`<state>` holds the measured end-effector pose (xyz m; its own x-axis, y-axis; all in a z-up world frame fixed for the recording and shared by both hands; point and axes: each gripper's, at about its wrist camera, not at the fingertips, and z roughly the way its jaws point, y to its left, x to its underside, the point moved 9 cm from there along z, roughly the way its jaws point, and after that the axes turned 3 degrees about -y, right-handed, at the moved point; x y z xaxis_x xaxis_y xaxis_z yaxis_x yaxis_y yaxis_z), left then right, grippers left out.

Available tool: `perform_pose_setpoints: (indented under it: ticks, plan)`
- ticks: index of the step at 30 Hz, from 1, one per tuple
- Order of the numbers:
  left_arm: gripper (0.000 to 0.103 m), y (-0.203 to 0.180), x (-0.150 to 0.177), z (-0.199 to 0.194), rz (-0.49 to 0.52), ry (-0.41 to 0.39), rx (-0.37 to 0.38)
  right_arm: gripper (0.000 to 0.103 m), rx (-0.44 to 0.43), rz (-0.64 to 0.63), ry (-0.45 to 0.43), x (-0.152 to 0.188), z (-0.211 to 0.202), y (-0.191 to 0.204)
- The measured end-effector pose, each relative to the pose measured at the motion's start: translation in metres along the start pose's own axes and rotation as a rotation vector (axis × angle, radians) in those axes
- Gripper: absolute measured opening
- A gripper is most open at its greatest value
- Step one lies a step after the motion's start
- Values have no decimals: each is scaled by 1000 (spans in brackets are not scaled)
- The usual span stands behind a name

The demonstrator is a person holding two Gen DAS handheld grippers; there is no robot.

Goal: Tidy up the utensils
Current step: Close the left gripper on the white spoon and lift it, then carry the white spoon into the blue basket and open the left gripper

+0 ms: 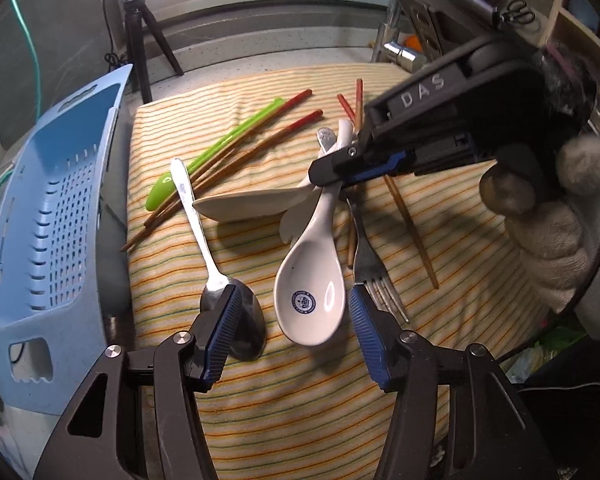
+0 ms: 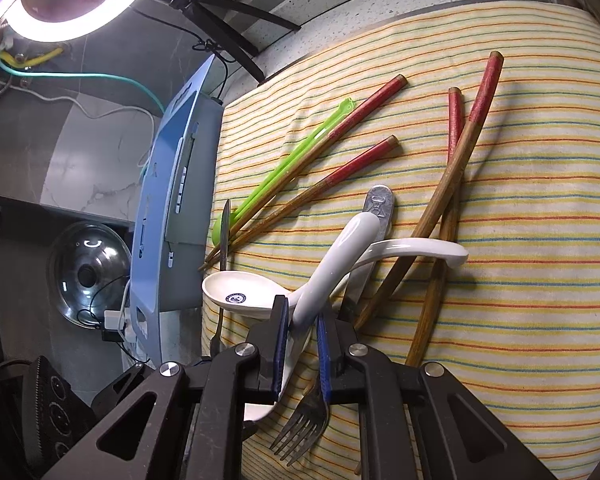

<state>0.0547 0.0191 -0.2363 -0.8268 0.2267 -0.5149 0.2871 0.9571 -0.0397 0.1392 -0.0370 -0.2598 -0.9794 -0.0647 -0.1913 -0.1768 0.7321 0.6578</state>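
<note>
The striped cloth [image 1: 300, 400] carries the whole scatter, with the blue perforated basket [image 1: 52, 216] standing at its left edge, apparently where the utensils belong. The right gripper [image 2: 302, 344] has its fingers drawn narrow about the handle of a white ceramic spoon [image 1: 312, 288], whose bowl lies near the middle of the cloth. The left gripper [image 1: 294, 336] hangs with its fingers wide and nothing between them, one finger just above a steel spoon [image 1: 216, 272].

To do this step well, the holder would likely lift the white spoon straight up before swinging left, since its handle crosses a second white spoon [image 1: 244, 206] and the fork [image 1: 370, 264] lies just beside it. A glazed handle may slip, so a firm, level hold seems wise.

Counted: one basket; two white ceramic spoons; four red-tipped chopsticks [image 2: 364, 164], two at far left and two at right; one green plastic utensil [image 1: 216, 152]; one steel spoon; one fork, and a further metal handle [image 2: 378, 206] that is probably its own.
</note>
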Motion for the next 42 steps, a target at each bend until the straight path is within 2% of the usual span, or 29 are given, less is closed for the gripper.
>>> perform_pose_setpoints:
  ticks: [8, 13, 15, 26, 34, 42]
  plan:
    - [49, -3, 0, 6, 20, -3, 14, 12, 5, 1, 3, -1, 1, -1]
    - [49, -11, 5, 9, 85, 8, -4, 12, 0, 9, 3, 0, 1, -2]
    - [38, -14, 8, 12, 96, 22, -6, 12, 1, 7, 2, 0, 0, -1]
    - [37, -14, 7, -7, 31, -20, 27, 11, -16, -10, -22, -1, -12, 12]
    - [37, 13, -11, -40, -41, -99, 19, 10, -63, -91, -42, -16, -24, 63]
    - [37, 71, -23, -54, -104, -156, -62, 9, -80, -204, -42, -35, -6, 128]
